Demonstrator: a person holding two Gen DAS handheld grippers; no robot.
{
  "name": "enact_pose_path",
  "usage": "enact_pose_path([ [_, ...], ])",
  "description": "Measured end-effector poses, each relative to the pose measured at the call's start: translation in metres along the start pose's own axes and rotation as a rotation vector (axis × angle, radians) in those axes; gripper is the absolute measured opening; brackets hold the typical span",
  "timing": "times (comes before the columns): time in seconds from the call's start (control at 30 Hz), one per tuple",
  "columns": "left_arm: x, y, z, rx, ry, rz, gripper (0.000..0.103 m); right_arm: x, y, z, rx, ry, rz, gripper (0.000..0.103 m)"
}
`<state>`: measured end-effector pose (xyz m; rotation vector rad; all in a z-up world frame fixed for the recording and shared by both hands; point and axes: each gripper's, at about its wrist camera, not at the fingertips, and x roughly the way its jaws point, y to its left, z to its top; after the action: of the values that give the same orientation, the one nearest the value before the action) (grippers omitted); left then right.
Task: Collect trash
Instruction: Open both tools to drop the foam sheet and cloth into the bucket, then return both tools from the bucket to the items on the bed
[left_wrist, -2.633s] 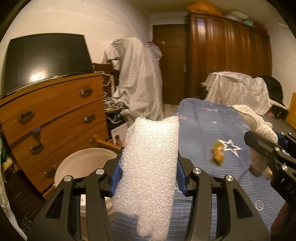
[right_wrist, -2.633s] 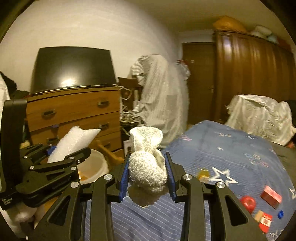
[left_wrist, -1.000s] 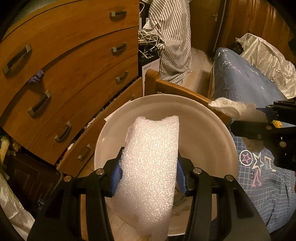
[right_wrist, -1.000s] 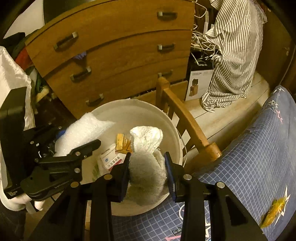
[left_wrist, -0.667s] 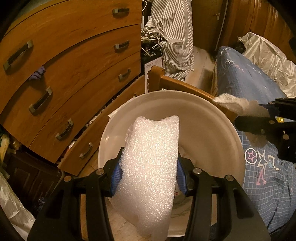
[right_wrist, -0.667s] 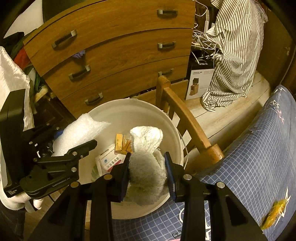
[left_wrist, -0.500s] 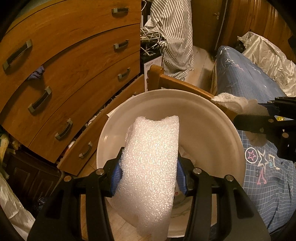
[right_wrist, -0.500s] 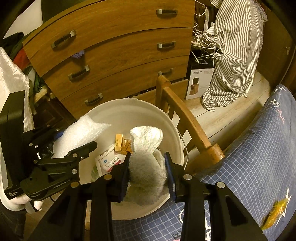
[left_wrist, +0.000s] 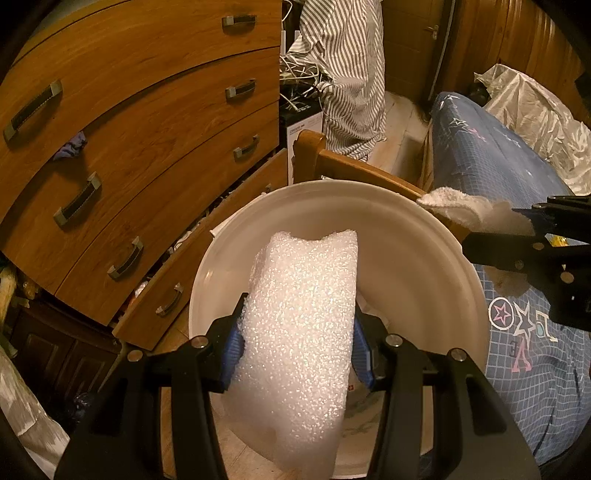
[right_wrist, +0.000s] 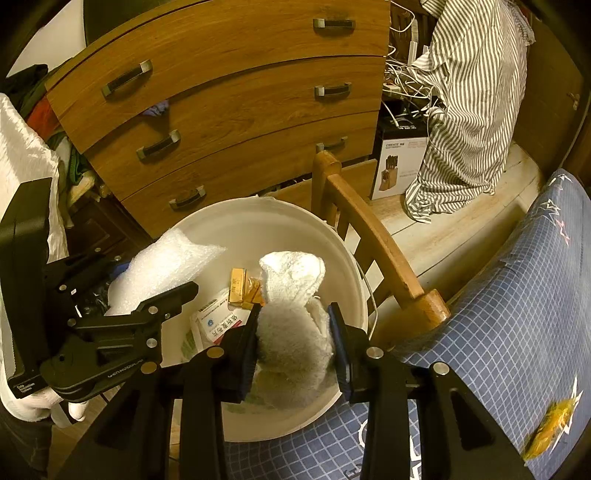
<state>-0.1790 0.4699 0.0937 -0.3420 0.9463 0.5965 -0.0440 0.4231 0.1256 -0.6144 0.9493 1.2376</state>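
Note:
My left gripper (left_wrist: 297, 339) is shut on a white bubble-wrap sheet (left_wrist: 301, 325) and holds it over the white bucket (left_wrist: 413, 236). My right gripper (right_wrist: 293, 332) is shut on a white crumpled towel (right_wrist: 293, 295) above the same bucket (right_wrist: 258, 221). The bucket holds a printed paper pack (right_wrist: 218, 321) and a small yellow box (right_wrist: 238, 286). The left gripper (right_wrist: 122, 291) and its bubble wrap (right_wrist: 162, 266) show at the left of the right wrist view. The right gripper (left_wrist: 517, 236) with the towel (left_wrist: 461, 212) shows at the right of the left wrist view.
A wooden chest of drawers (left_wrist: 129, 110) stands behind the bucket, its bottom drawer ajar. A wooden bed frame (right_wrist: 376, 243) borders the bucket. The blue star bedsheet (right_wrist: 517, 314) carries a yellow wrapper (right_wrist: 550, 428). A striped shirt (right_wrist: 472, 92) hangs beyond.
Both grippers swung from above the bed to over the bucket. In the last second they have only drifted slightly, still holding their loads.

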Motion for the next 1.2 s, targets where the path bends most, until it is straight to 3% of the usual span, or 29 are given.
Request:
enact_pose_path([
  [0.07, 0.001, 0.001, 0.001, -0.003, 0.001, 0.006, 0.049, 0.000, 0.000, 0.000, 0.001, -0.007, 0.004, 0.040],
  [0.17, 0.004, 0.004, 0.001, -0.018, 0.009, 0.023, 0.057, -0.001, -0.003, -0.002, 0.011, -0.024, 0.010, 0.052],
  [0.7, 0.001, 0.003, -0.006, -0.031, -0.005, 0.021, 0.057, -0.018, -0.008, -0.014, 0.028, -0.067, 0.027, 0.052],
  [0.9, -0.016, -0.002, -0.019, -0.026, -0.039, 0.017, 0.057, -0.042, -0.009, -0.046, 0.042, -0.117, 0.059, 0.052],
  [1.2, -0.054, -0.036, -0.043, 0.007, -0.097, -0.031, 0.057, -0.100, -0.021, -0.128, 0.059, -0.199, 0.062, 0.053],
])
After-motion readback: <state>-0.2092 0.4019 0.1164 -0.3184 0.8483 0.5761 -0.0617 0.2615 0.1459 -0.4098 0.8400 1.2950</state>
